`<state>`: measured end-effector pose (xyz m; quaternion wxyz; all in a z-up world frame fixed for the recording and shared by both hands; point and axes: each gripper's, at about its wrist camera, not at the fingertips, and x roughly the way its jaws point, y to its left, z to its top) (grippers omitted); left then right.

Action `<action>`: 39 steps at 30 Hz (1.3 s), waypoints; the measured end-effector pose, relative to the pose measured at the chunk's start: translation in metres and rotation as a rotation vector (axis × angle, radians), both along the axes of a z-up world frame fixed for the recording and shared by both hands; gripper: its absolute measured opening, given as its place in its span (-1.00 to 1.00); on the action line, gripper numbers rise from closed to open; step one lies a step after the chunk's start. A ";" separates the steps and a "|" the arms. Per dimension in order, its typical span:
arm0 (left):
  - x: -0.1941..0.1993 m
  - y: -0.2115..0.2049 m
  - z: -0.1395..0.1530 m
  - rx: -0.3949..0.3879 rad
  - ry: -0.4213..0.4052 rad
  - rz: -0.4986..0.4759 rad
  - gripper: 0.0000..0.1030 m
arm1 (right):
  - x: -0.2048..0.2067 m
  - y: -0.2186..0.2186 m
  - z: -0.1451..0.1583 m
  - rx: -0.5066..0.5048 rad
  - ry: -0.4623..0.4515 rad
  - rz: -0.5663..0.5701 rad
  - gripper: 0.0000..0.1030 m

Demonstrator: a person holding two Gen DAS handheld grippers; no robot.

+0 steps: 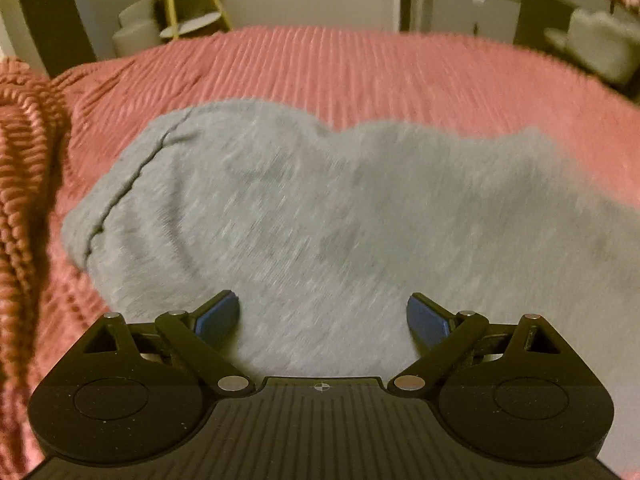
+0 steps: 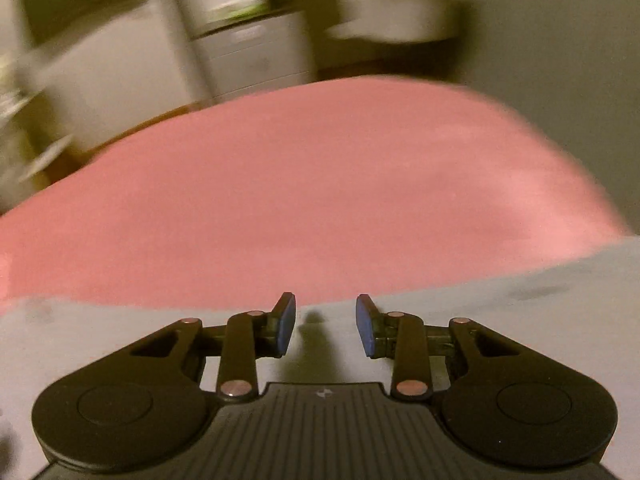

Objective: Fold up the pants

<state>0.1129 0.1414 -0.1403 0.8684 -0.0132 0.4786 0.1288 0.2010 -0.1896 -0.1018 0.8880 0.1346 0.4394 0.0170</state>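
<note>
Grey pants lie spread on a pink ribbed bedspread, with a seam line running down their left side. My left gripper is wide open just above the near part of the pants, holding nothing. In the right wrist view the pants fill the near strip below the bedspread. My right gripper is open over the pants' edge, empty. Both views are motion-blurred.
A bunched knitted pink blanket lies at the left of the bed. Beyond the bed stand a small round side table, white drawers and a pale chair.
</note>
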 end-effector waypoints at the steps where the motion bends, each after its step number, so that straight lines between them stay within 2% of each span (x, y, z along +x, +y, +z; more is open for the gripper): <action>1: -0.003 0.005 0.002 -0.018 -0.003 0.009 0.86 | 0.010 0.020 0.002 0.043 0.005 0.061 -0.37; 4: -0.013 0.023 0.011 -0.095 -0.042 0.030 0.86 | 0.043 0.068 0.003 0.218 0.039 0.198 -0.37; 5: -0.016 0.028 0.013 -0.119 -0.050 0.033 0.86 | 0.058 0.076 0.005 0.247 0.039 0.215 -0.36; 6: -0.018 0.030 0.012 -0.128 -0.053 0.036 0.86 | 0.068 0.087 0.004 0.270 0.046 0.234 -0.27; 8: -0.019 0.030 0.011 -0.111 -0.050 0.018 0.86 | 0.083 0.103 0.003 0.303 0.064 0.242 -0.15; 10: -0.017 0.030 0.007 -0.093 -0.045 0.007 0.86 | 0.095 0.116 -0.001 0.360 0.106 0.255 0.04; 12: -0.015 0.030 0.004 -0.087 -0.040 0.013 0.86 | 0.098 0.133 -0.008 0.393 0.153 0.273 0.06; 16: -0.014 0.039 0.006 -0.067 -0.052 0.037 0.84 | 0.101 0.141 -0.021 0.344 0.204 0.307 0.06; 20: -0.011 0.045 0.002 -0.047 -0.050 0.064 0.84 | 0.107 0.147 -0.030 0.439 0.250 0.320 0.07; 24: -0.008 0.039 -0.001 0.013 -0.035 0.045 0.84 | 0.119 0.166 -0.038 0.492 0.303 0.359 0.22; 30: -0.007 0.039 -0.003 0.022 -0.027 0.044 0.84 | 0.141 0.183 -0.045 0.601 0.357 0.356 0.31; 32: -0.007 0.038 -0.004 0.030 -0.023 0.043 0.84 | 0.147 0.183 -0.045 0.636 0.340 0.342 0.31; 33: -0.007 0.038 -0.004 0.031 -0.023 0.043 0.85 | 0.148 0.180 -0.043 0.664 0.300 0.323 0.29; 34: -0.007 0.038 -0.004 0.032 -0.023 0.043 0.85 | 0.148 0.175 -0.038 0.693 0.230 0.286 0.17; 35: -0.007 0.036 -0.004 0.032 -0.024 0.043 0.85 | 0.145 0.164 -0.031 0.716 0.154 0.244 0.14; 37: -0.007 0.036 -0.005 0.033 -0.021 0.042 0.86 | 0.136 0.151 -0.015 0.684 0.032 0.166 0.14; 39: -0.008 0.035 -0.004 0.036 -0.020 0.042 0.86 | 0.123 0.146 -0.006 0.649 0.031 0.179 0.14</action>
